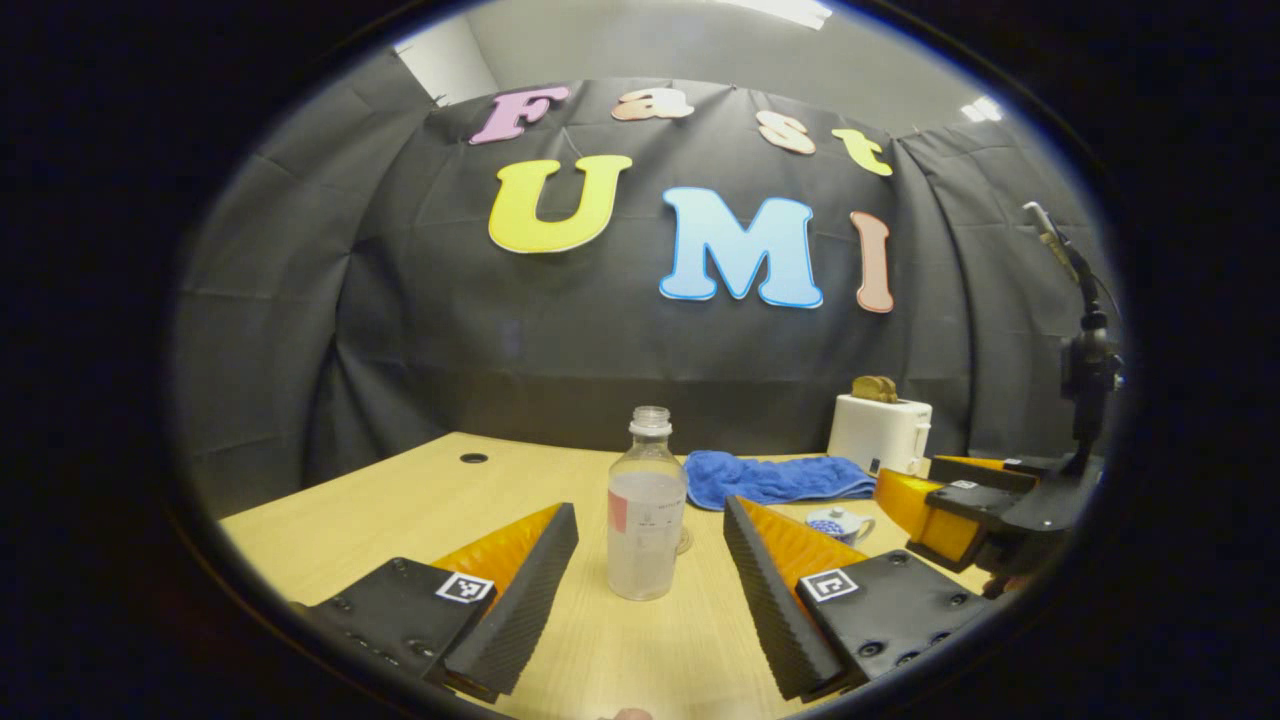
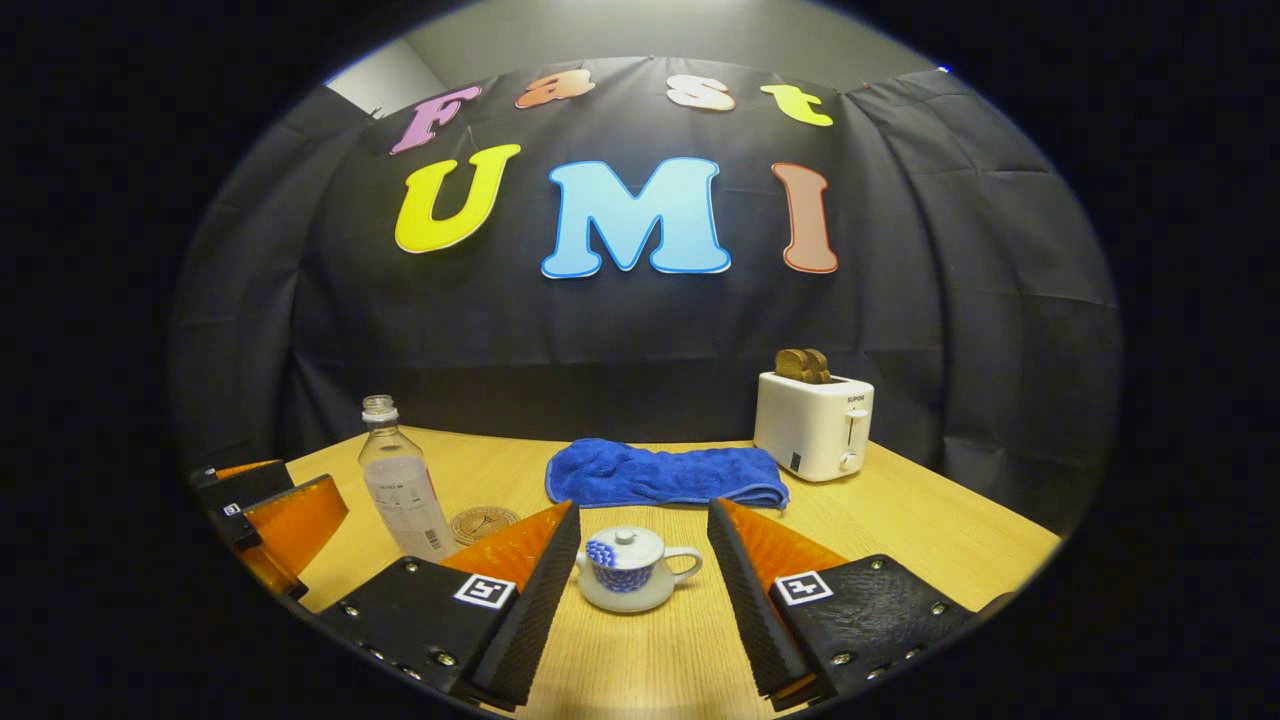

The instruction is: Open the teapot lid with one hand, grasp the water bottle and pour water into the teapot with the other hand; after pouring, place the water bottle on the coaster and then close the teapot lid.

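Between the wide-open fingers of the left hand-held gripper (image 1: 650, 545), untouched, stands the uncapped water bottle (image 1: 647, 510) on the surface (image 1: 400, 510). Ahead of the right hand-held gripper (image 2: 643, 560), likewise spread wide and holding nothing, sits the teapot (image 2: 628, 572), lid on; the coaster (image 2: 483, 522) lies just beside the bottle.

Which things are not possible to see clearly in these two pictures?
- Coaster: left gripper view, mostly behind the bottle, seen through it, blurred.
- Teapot: left gripper view, partly hidden by the left claw's finger.
- Bottle label text: right gripper view, too small.
- Left claw: right gripper view, cut off by the edge.
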Motion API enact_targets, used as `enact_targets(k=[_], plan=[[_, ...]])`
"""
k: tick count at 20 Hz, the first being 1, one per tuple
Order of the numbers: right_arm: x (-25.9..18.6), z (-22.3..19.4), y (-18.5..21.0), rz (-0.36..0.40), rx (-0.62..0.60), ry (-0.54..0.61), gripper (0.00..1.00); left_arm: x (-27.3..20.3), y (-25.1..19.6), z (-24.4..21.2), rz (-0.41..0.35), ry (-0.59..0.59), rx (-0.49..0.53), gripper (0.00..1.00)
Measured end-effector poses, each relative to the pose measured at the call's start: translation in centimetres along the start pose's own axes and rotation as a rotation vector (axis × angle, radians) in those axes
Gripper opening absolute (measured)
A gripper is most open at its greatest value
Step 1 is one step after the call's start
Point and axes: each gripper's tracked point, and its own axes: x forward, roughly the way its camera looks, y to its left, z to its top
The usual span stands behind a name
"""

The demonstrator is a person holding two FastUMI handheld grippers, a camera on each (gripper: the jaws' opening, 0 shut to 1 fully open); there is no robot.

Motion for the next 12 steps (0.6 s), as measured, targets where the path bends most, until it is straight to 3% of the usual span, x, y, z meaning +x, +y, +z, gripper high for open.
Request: enact_targets(k=[1,3,12], plan=[[0.9,-0.4,-0.1,0.006,-0.002,0.012,0.66,0.0,0.0,-0.2,0.0,0.004,-0.001,1.0],[2.4,-1.4,0.4,0.022,-0.017,0.045,0.56,0.2,0.2,-0.5,0.005,0.009,-0.003,1.0],[6.4,-4.5,1.7,0.049,-0.051,0.118,0.56,0.8,1.8,-1.4,0.024,0.03,-0.016,1.0]])
